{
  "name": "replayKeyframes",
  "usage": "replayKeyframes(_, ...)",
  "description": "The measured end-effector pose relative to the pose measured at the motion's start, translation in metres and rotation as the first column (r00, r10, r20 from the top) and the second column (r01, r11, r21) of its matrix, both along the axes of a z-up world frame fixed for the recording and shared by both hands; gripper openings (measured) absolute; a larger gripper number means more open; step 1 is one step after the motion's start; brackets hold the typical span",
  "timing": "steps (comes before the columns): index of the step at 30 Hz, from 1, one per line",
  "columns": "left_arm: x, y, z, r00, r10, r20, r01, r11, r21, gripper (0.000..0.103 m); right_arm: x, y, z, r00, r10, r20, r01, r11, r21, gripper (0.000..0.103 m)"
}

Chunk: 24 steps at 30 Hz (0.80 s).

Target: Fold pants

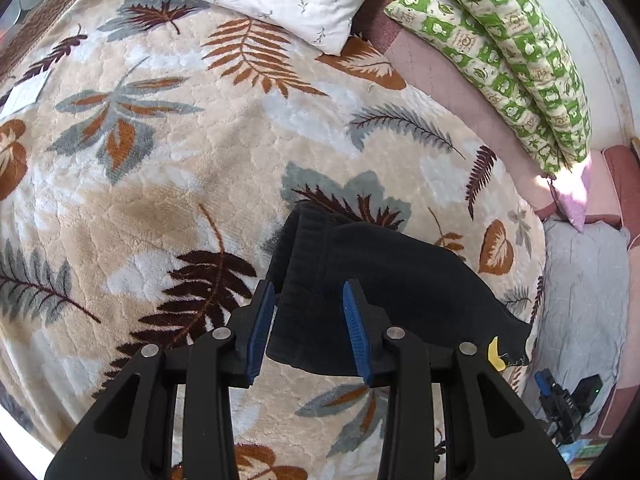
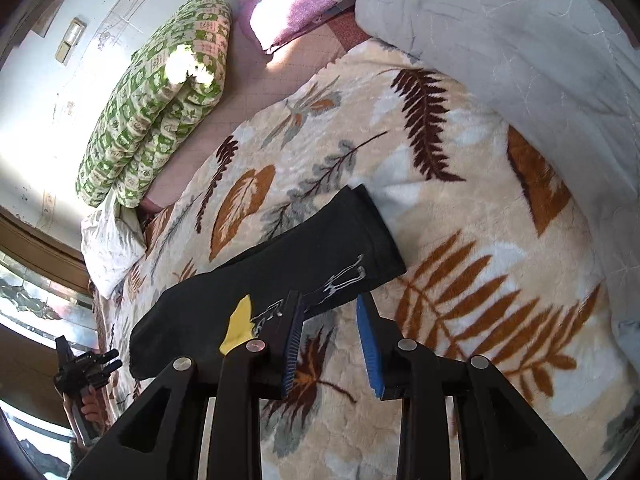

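The black pants (image 1: 384, 280) lie folded into a long band on the leaf-patterned blanket (image 1: 168, 184), low and right of centre in the left wrist view and running from lower left toward centre in the right wrist view, a yellow patch (image 2: 238, 326) showing near their lower edge. The left gripper (image 1: 309, 330) hangs above them at the bottom of its frame, its blue pads apart and pressing on nothing. The right gripper (image 2: 330, 344) likewise stands with fingers parted and empty, over the blanket just beside the pants' edge.
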<state>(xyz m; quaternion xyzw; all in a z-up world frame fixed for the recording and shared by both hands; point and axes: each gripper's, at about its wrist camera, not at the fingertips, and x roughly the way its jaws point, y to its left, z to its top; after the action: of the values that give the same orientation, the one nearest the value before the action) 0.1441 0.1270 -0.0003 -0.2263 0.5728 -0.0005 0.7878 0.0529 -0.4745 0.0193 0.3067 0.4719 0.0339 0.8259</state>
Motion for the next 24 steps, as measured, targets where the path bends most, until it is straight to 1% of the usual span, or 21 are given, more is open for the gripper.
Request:
replayKeyframes(3,0.012,-0.005,-0.001,1.0,-0.027,-0.014,0.026,1.0,-0.003,0.034,0.025,0.038,0.011,0.993,0.12,0.022,-0.12,0.993,0.018,0.03)
replayKeyframes(5,0.021,-0.004,-0.005,0.999,-0.037,-0.034,0.037,0.999,-0.014,0.034,0.05,0.074,0.017,0.974,0.222,0.032,-0.223,0.974,0.025,0.03)
replayKeyframes(7,0.029,-0.003,-0.008,0.998,-0.044,-0.047,0.043,0.999,-0.029,0.034,0.081,0.119,0.02,0.936,0.351,0.039,-0.352,0.935,0.033,0.03)
replayKeyframes(8,0.032,-0.003,-0.01,0.997,-0.055,-0.053,0.053,0.998,-0.031,0.034,0.093,0.139,0.021,0.917,0.397,0.042,-0.398,0.917,0.025,0.03)
replayKeyframes(9,0.036,-0.004,-0.013,0.996,-0.071,-0.062,0.069,0.997,-0.03,0.034,0.108,0.163,0.02,0.891,0.452,0.042,-0.453,0.891,0.02,0.03)
replayKeyframes(12,0.046,-0.007,-0.021,0.989,-0.116,-0.087,0.117,0.993,0.001,0.034,0.149,0.222,0.006,0.83,0.558,0.021,-0.558,0.83,-0.012,0.032)
replayKeyframes(13,0.049,-0.007,-0.023,0.987,-0.132,-0.092,0.133,0.991,0.004,0.034,0.162,0.239,-0.003,0.813,0.582,-0.002,-0.582,0.813,-0.029,0.032)
replayKeyframes(15,0.054,-0.007,-0.027,0.983,-0.153,-0.099,0.154,0.988,0.004,0.034,0.182,0.267,-0.021,0.79,0.611,-0.05,-0.613,0.787,-0.074,0.032)
replayKeyframes(17,0.058,-0.006,-0.028,0.982,-0.17,-0.083,0.17,0.985,-0.004,0.034,0.199,0.28,-0.035,0.787,0.613,-0.071,-0.617,0.782,-0.087,0.032)
replayKeyframes(19,0.062,-0.006,-0.032,0.981,-0.175,-0.088,0.176,0.984,0.009,0.034,0.208,0.287,-0.046,0.792,0.606,-0.076,-0.611,0.786,-0.098,0.032)
replayKeyframes(20,0.063,-0.006,-0.036,0.978,-0.183,-0.096,0.184,0.983,0.005,0.034,0.21,0.292,-0.053,0.781,0.617,-0.095,-0.625,0.773,-0.114,0.032)
replayKeyframes(22,0.065,-0.008,-0.042,0.974,-0.199,-0.109,0.199,0.98,-0.01,0.034,0.206,0.299,-0.063,0.739,0.662,-0.127,-0.673,0.733,-0.096,0.031)
replayKeyframes(24,0.067,-0.01,-0.045,0.973,-0.206,-0.107,0.206,0.978,-0.011,0.034,0.191,0.307,-0.063,0.678,0.729,-0.1,-0.735,0.673,-0.081,0.032)
